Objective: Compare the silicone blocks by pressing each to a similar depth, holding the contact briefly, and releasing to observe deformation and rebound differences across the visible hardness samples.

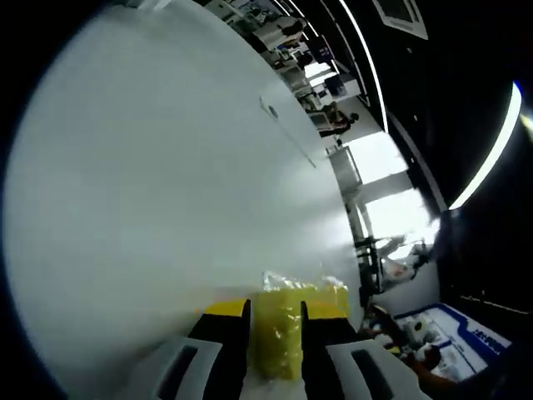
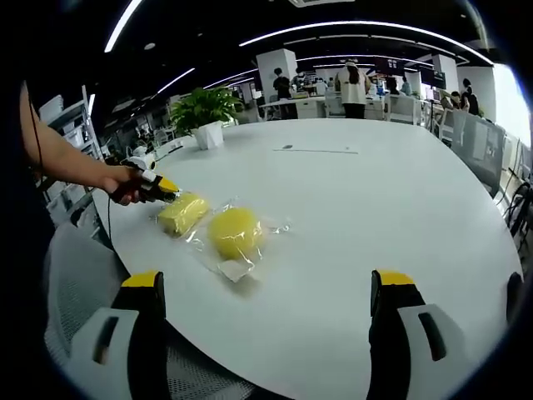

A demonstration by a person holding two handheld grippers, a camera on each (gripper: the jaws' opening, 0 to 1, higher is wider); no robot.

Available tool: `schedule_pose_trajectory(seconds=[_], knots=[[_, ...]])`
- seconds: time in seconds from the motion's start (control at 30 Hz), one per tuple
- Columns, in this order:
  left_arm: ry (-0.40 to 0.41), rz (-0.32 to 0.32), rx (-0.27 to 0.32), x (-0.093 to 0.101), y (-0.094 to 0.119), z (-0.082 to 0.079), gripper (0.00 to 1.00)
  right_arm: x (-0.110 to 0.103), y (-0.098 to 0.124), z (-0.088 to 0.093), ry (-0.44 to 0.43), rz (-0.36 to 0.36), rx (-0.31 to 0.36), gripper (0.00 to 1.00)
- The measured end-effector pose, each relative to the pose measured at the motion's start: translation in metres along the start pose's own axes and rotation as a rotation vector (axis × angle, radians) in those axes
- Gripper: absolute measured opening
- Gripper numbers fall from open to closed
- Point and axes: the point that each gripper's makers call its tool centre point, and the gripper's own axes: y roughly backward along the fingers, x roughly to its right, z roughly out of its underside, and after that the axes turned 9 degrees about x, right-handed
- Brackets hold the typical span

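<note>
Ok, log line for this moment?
left gripper: shut on yellow block | right gripper: open, idle | round yellow sample: untouched

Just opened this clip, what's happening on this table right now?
A person is testing bagged yellow silicone samples on a white table. The left gripper has its jaws closed against the yellow block, squeezing it; the right gripper view shows this from across the table. The round yellow sample lies untouched beside it. The right gripper hangs open above the table edge, holding nothing.
</note>
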Motion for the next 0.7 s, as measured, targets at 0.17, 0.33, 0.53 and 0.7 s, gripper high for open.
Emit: schedule_pose_trajectory(seconds=[0.17, 0.33, 0.53, 0.7], knots=[[0.031, -0.018, 0.001, -0.001, 0.000, 0.003, 0.13, 0.000, 0.000, 0.001, -0.002, -0.002, -0.003, 0.96], [0.035, -0.009, 0.008, 0.003, -0.002, 0.002, 0.13, 0.002, 0.000, 0.003, -0.004, 0.000, -0.008, 0.96], [0.013, 0.034, -0.006, 0.019, -0.004, 0.009, 0.05, 0.001, 0.002, 0.005, -0.005, 0.001, -0.014, 0.96], [0.022, 0.039, -0.029, 0.023, -0.004, 0.018, 0.03, 0.002, 0.002, 0.006, -0.005, 0.001, -0.019, 0.96]])
